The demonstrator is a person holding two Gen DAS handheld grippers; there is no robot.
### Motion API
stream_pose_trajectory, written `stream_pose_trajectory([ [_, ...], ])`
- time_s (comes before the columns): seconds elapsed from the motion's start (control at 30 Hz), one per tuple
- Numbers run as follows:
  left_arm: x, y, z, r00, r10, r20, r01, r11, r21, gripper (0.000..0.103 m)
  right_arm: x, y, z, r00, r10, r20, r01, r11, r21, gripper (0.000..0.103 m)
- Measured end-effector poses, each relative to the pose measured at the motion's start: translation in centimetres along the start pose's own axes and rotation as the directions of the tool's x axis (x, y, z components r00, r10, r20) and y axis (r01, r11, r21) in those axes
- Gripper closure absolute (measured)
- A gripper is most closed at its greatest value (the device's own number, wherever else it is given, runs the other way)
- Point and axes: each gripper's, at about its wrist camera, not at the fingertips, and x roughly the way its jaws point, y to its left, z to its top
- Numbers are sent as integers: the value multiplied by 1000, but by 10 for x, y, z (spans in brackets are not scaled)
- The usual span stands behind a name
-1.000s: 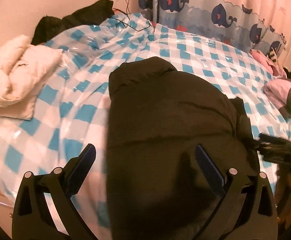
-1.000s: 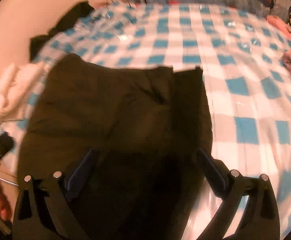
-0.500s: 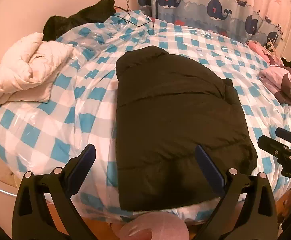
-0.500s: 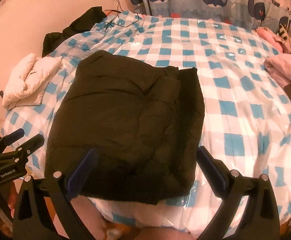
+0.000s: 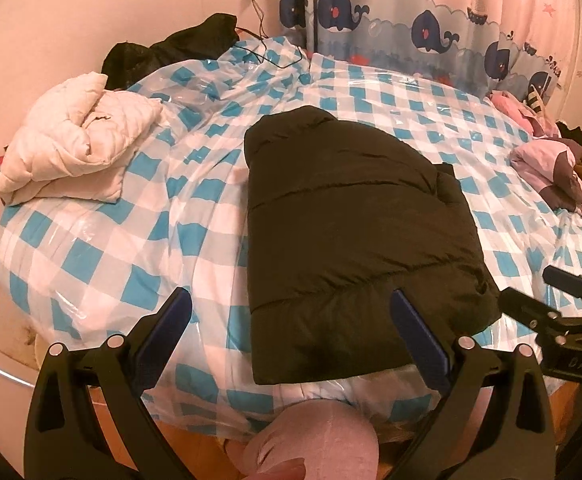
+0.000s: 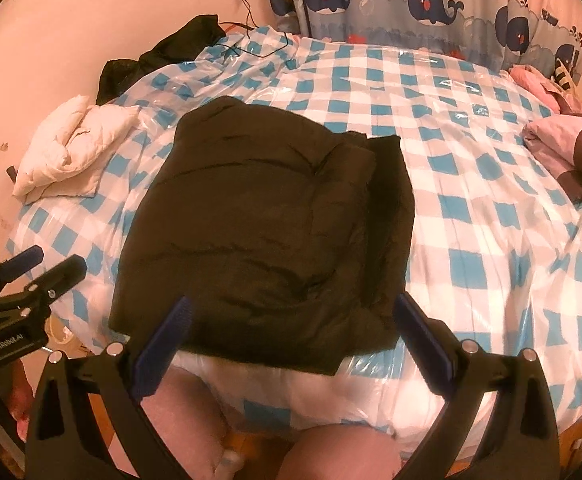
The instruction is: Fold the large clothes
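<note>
- Since a second ago, I have drawn both grippers back from the folded black quilted jacket (image 5: 355,236); it now lies free.
- My left gripper (image 5: 291,322) and right gripper (image 6: 291,326) gape wide, empty, near the jacket's closest edge.
- The jacket rests on the blue-and-white checked bed cover (image 5: 131,248); a cream padded garment (image 5: 71,152) lies well left of it.

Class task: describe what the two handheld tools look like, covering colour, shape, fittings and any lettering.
Both the left tool and right tool are black, with two angled fingers lined by blue pads and silver bolts at the pivots. White lettering marks each body: "GenRobot.AI" on the left, "DAS" on the right.
</note>
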Motion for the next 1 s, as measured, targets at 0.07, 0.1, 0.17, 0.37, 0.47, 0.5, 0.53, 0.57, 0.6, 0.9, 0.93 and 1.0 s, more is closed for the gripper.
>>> stream_pose_trajectory([
  [0.07, -3, 0, -1, 1000, 1, 7, -1, 1000, 2, 8, -1, 1, -2, 1000, 1, 2, -1, 1000, 2, 7],
  [0.1, -4, 0, -1, 1000, 0, 9, 0, 1000, 3, 8, -1, 1, -2, 1000, 4, 1, -4, 1000, 3, 7],
  [0.17, -7, 0, -1, 1000, 1, 13, -1, 1000, 6, 8, -1, 1, -3, 1000, 0, 2, 0, 1000, 3, 7],
  [0.37, -14, 0, -2, 999, 7, 38, -7, 1000, 5, 8, -5, 6, -6, 1000, 10, 10, -10, 1000, 8, 7],
  [0.47, -15, 2, -1, 998, 29, 53, -29, 1000, 6, 8, -6, 7, -6, 1000, 19, 9, -19, 1000, 10, 7],
  [0.5, -14, 2, -1, 998, 33, 52, -33, 999, 7, 8, -6, 8, -7, 1000, 20, 7, -20, 1000, 10, 7],
  [0.53, -13, 3, 0, 998, 30, 47, -30, 1000, 7, 8, -5, 8, -7, 1000, 20, 6, -21, 1000, 8, 7],
  [0.57, -13, 3, -1, 999, 24, 43, -25, 1000, 9, 8, -5, 8, -7, 1000, 22, 5, -22, 1000, 9, 7],
  [0.6, -12, 3, -1, 999, 24, 40, -24, 1000, 15, 8, -5, 9, -7, 1000, 22, 5, -22, 1000, 10, 7],
  [0.9, -12, 1, -2, 999, 15, 42, -15, 1000, 9, 8, -4, 10, -7, 1000, 26, 0, -26, 1000, 12, 7],
  [0.93, -12, 1, -2, 999, 14, 42, -14, 1000, 5, 8, -4, 10, -7, 1000, 26, 0, -26, 1000, 13, 7],
  [1.0, -12, 0, -3, 999, 14, 42, -14, 1000, 5, 8, -4, 10, -7, 1000, 27, 0, -27, 1000, 13, 7],
])
